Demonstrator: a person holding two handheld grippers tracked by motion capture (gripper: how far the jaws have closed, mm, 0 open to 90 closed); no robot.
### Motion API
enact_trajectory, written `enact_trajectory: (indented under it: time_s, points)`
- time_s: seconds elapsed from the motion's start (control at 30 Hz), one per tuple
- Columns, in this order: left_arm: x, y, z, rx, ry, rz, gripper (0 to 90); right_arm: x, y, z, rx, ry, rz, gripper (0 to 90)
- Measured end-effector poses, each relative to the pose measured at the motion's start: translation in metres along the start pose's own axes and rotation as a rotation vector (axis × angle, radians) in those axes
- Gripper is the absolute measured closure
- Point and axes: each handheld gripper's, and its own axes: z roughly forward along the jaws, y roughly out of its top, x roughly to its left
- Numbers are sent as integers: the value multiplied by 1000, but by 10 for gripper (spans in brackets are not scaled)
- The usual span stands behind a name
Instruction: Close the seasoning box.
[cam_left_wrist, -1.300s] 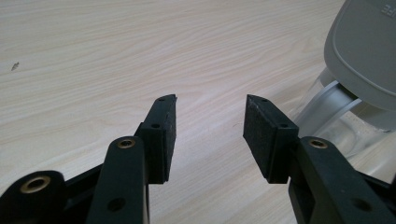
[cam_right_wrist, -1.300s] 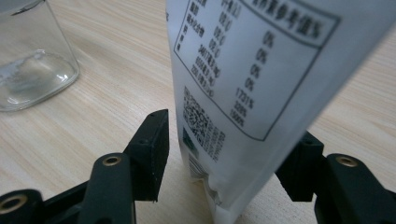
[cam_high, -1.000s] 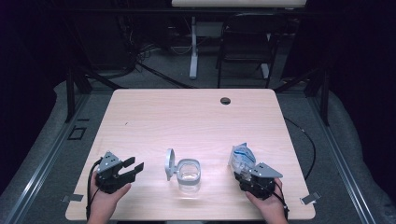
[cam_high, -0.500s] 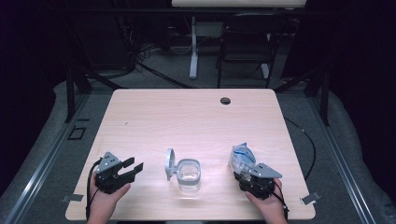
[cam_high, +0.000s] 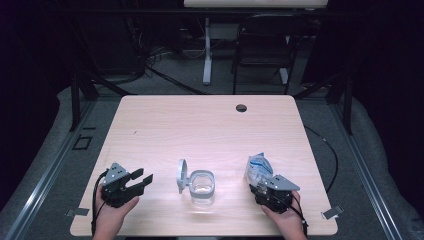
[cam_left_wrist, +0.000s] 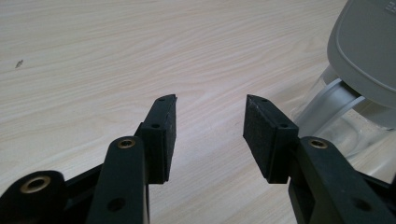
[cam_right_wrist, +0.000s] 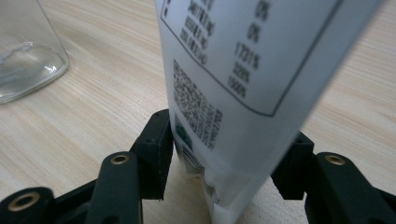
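Observation:
A clear container (cam_high: 202, 187) stands near the table's front edge, its grey hinged lid (cam_high: 181, 175) flipped up on the left side. To its left, my left gripper (cam_high: 143, 179) rests on the wood, open, with bare table between its pads (cam_left_wrist: 261, 135); the lid (cam_left_wrist: 366, 46) and the clear rim lie off to the right of them. My right gripper (cam_high: 260, 185) sits to the right of the container, shut on the bottom of an upright white and blue printed pouch (cam_high: 258, 169). Both jaws press the pouch (cam_right_wrist: 243, 60); the container's glass wall (cam_right_wrist: 28, 51) lies to the left.
The wooden table (cam_high: 210, 130) has a round cable hole (cam_high: 241, 108) at the back. A chair (cam_high: 260, 55) and a white desk leg (cam_high: 207, 50) stand beyond the far edge. Tape marks (cam_high: 332, 212) sit at the front corners.

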Motion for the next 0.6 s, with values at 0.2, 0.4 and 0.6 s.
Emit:
enact_trajectory:
  time_s: [0.2,0.4,0.6]
  points:
    - [0,0,0,-1,0,-1,547,0,-1,1,-1,-1,0,486]
    - [0,-1,1,-1,-1,-2,547,1,-1,1,-3,-2,0,504]
    - [0,-2,1,1,1,-5,547,1,-1,1,-6,4,1,519]
